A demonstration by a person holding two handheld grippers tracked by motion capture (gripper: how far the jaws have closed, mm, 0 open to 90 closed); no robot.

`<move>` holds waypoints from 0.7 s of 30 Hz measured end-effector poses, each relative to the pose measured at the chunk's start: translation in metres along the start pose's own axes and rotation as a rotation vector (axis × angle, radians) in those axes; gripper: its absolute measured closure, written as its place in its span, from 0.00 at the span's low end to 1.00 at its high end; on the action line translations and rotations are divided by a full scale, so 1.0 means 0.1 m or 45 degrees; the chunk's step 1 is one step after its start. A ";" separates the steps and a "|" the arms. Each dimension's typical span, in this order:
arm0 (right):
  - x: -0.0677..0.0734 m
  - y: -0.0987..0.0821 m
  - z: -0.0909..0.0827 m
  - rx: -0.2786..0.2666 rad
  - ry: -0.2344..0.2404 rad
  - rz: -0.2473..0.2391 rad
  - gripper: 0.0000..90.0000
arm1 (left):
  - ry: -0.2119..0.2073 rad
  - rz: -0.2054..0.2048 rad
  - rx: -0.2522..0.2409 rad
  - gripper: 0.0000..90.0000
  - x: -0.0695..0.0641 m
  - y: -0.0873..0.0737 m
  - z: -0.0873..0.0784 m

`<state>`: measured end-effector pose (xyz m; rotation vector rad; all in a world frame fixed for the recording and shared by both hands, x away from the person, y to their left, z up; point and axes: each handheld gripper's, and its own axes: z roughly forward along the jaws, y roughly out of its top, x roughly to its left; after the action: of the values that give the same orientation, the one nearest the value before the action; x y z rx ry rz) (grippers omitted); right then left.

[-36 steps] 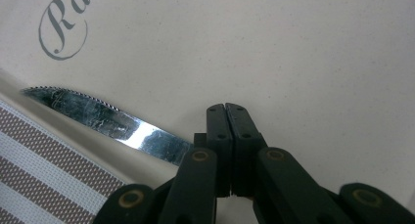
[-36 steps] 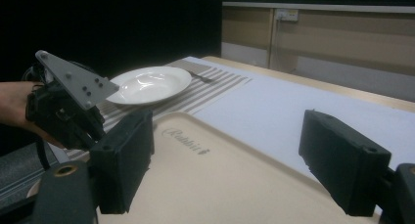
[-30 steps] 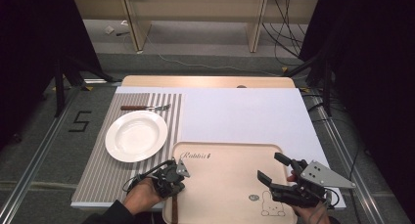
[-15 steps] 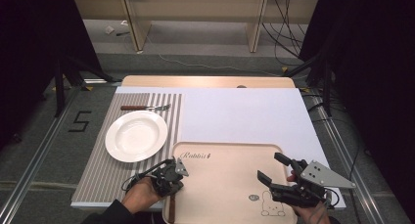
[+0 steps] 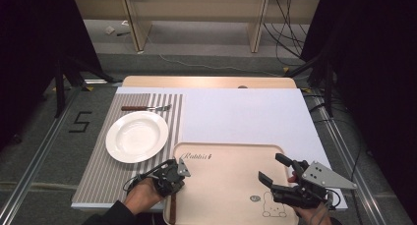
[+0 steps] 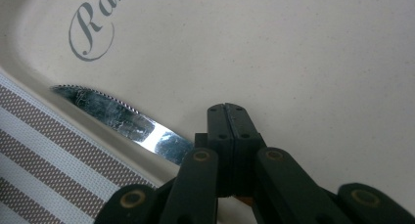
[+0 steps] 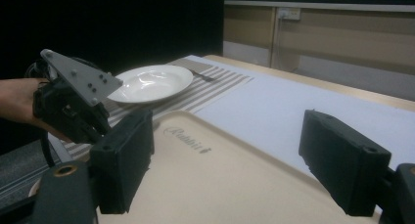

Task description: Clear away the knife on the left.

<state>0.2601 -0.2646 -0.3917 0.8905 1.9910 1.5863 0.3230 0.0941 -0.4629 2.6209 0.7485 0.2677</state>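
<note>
While jaws meet over tray [image 5: 223, 185]: left gripper [image 5: 173, 178] clamped on knife [image 6: 122, 121] at tray's left edge; right gripper [image 5: 275, 173] spread wide, holding nothing, over tray's right side.

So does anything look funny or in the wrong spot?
Yes: the serrated steel knife with a brown handle lies along the beige tray's left edge, its handle overhanging the near rim, while the matching fork sits beyond the white plate.

The person's left hand [image 5: 142, 195] comes in at the lower left of the high view, holding the left gripper [image 5: 172, 178] low with its jaws pressed together. At the lower right, the right gripper [image 5: 275, 170] sits level, its jaws wide apart with nothing between them.
</note>
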 end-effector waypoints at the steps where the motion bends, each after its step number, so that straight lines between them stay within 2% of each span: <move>1: 0.00 0.00 0.00 -0.002 0.000 0.000 0.24 | -0.003 -0.004 0.001 0.99 0.01 0.00 0.00; 10: 0.00 0.00 0.00 -0.002 -0.002 -0.002 0.24 | -0.005 -0.014 -0.009 0.98 0.05 0.00 -0.01; 15: 0.00 0.00 0.00 -0.001 -0.001 -0.001 0.24 | -0.020 -0.028 -0.030 0.94 0.06 0.00 -0.03; 17: 0.00 0.00 0.00 -0.002 -0.002 -0.002 0.24 | -0.034 -0.016 -0.051 0.86 0.06 -0.01 -0.05; 21: 0.00 0.00 0.00 -0.001 -0.003 0.001 0.24 | -0.082 -0.065 -0.124 0.66 0.08 -0.01 -0.13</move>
<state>0.2600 -0.2649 -0.3916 0.8921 1.9883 1.5856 0.3254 0.1032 -0.4510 2.5031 0.7597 0.1992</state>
